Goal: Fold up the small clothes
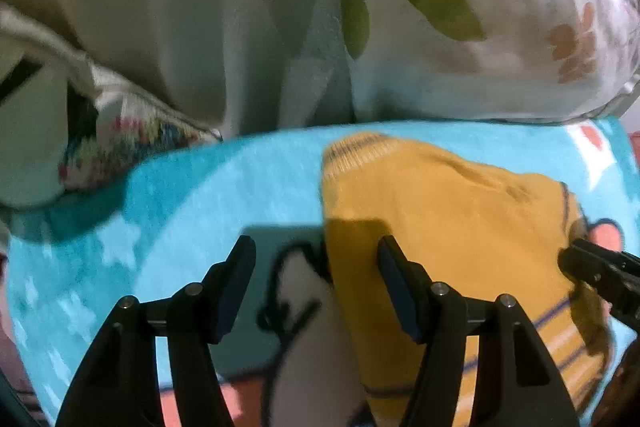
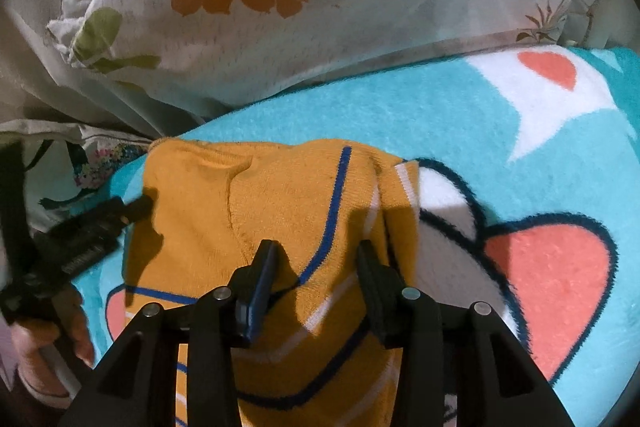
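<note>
Where pillows (image 2: 360, 7) rest, turquoise blanket (image 2: 400, 115) spreads.

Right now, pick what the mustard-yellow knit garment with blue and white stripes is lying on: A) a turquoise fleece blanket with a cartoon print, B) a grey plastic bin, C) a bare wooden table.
A: the mustard-yellow knit garment lies spread on the turquoise fleece blanket, turquoise showing around its edges in both views.
</note>
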Demonstrator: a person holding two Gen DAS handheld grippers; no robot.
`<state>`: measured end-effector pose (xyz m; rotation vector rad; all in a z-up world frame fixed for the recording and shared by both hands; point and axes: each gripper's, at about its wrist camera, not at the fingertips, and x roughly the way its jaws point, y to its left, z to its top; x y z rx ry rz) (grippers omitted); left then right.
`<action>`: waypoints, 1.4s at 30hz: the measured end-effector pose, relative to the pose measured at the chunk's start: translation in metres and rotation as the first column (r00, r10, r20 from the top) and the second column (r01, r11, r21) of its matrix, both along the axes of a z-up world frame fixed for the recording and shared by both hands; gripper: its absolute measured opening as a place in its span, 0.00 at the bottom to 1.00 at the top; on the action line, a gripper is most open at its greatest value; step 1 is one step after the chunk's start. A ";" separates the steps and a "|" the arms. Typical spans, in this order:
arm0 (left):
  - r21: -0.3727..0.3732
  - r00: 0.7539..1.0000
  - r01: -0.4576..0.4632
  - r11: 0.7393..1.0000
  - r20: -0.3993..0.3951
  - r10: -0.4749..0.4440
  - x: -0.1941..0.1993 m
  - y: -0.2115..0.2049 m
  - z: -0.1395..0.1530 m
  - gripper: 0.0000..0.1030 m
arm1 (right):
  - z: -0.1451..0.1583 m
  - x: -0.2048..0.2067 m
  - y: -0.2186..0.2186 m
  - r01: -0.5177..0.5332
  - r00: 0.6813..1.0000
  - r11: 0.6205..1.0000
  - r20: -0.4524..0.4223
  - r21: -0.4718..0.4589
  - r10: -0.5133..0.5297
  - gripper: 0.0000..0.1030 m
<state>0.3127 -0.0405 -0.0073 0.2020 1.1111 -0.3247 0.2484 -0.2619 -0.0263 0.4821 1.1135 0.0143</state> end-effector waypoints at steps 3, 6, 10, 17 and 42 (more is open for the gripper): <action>-0.064 1.000 0.015 0.998 0.001 -0.015 -0.030 0.005 0.010 0.61 | 0.018 -0.012 -0.005 0.024 0.999 0.999 0.033 -0.048 -0.022 0.46; -0.046 0.999 0.038 0.998 0.015 -0.037 -0.067 0.000 0.004 0.61 | 0.029 -0.030 0.001 0.009 0.998 0.996 0.061 -0.088 -0.003 0.47; -0.066 0.999 0.004 0.998 0.038 -0.001 -0.114 0.005 0.002 0.61 | 0.028 -0.060 0.000 0.002 0.997 0.996 0.077 -0.087 0.004 0.47; -0.136 0.995 -0.096 0.986 -0.024 0.093 -0.173 0.032 -0.010 0.61 | 0.023 -0.099 -0.016 0.040 0.994 0.999 0.099 -0.010 -0.038 0.51; -0.079 0.985 -0.173 0.982 -0.010 0.172 -0.229 0.045 0.004 0.61 | 0.012 -0.115 -0.037 0.013 0.988 0.931 0.141 0.364 -0.069 0.44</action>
